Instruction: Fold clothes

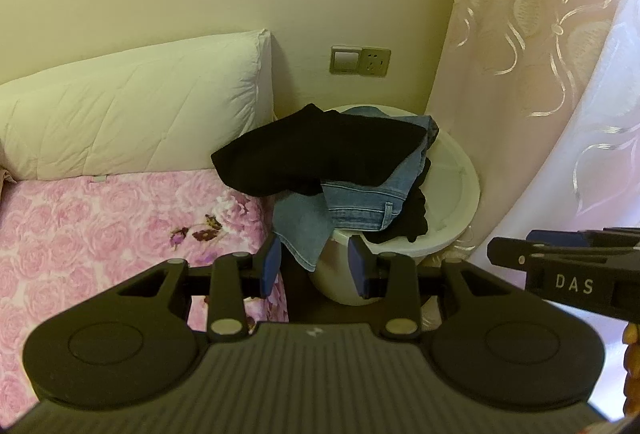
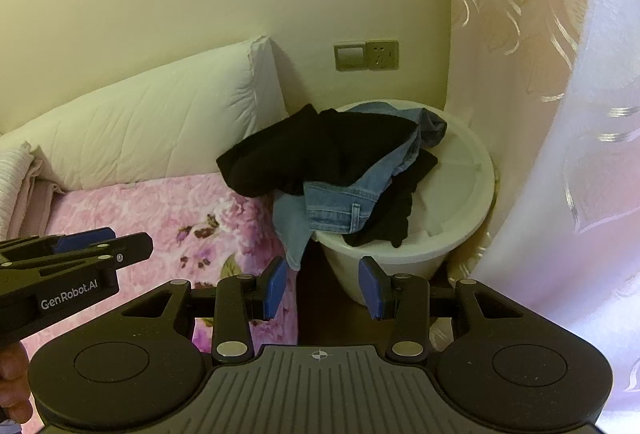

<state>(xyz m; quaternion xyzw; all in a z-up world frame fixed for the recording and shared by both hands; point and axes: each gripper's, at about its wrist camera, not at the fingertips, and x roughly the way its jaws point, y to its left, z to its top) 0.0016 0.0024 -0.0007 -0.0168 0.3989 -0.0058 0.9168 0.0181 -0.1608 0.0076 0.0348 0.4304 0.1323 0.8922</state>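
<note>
A heap of clothes lies on a white round basket (image 1: 460,190) (image 2: 476,178) beside the bed. A black garment (image 1: 316,150) (image 2: 320,150) drapes on top, over blue jeans (image 1: 360,206) (image 2: 340,206) that hang over the rim. My left gripper (image 1: 316,266) is open and empty, just short of the basket's near rim. My right gripper (image 2: 324,288) is open and empty, at a like distance. Each gripper shows from the side in the other's view: the right one (image 1: 560,262), the left one (image 2: 76,254).
A bed with a pink floral cover (image 1: 100,226) (image 2: 160,218) lies to the left, with a white pillow (image 1: 132,114) (image 2: 152,138) against the wall. A pink curtain (image 1: 540,74) (image 2: 560,94) hangs right of the basket. A wall switch and socket (image 1: 360,60) are above.
</note>
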